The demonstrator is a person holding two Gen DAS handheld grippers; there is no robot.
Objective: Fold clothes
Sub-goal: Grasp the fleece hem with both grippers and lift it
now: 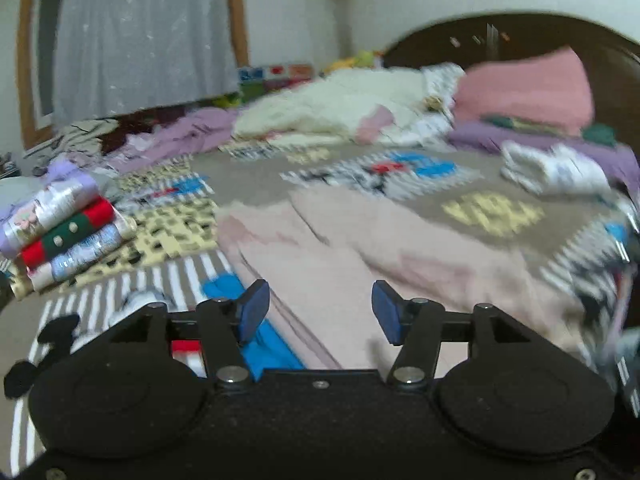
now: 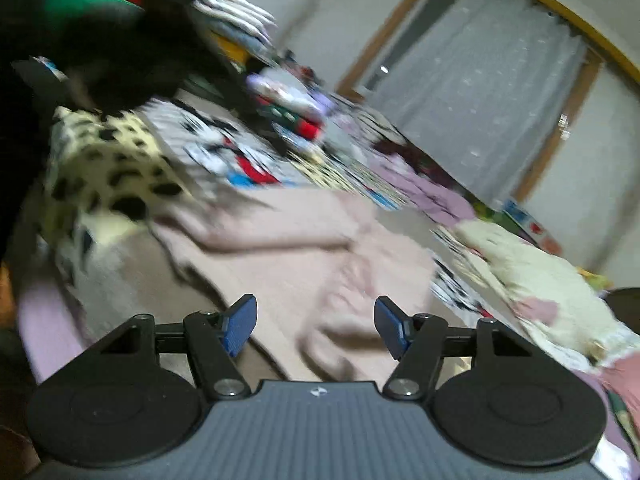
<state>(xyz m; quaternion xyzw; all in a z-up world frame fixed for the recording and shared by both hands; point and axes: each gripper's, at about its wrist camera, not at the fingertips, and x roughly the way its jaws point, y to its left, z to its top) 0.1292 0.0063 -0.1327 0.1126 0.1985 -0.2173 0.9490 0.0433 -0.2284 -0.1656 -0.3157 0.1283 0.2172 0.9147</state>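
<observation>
The left gripper (image 1: 320, 312) and right gripper (image 2: 316, 326) hover spread, holding nothing. A pink garment (image 1: 380, 248) lies flat mid-bed (image 1: 256, 180), a folded stack (image 1: 60, 224) at its left edge.

On the bed cover (image 1: 248, 176) we see a garment (image 1: 384, 248) spread flat just ahead of our left gripper (image 1: 320, 312). To its left sits a stack of folded clothes (image 1: 64, 228), apart from it. Behind the garment lies a heap of unfolded laundry (image 1: 340, 112), with a pillow (image 1: 528, 88) to its right against the headboard (image 1: 480, 36). Behind the stack hangs a curtain (image 1: 140, 36).
</observation>
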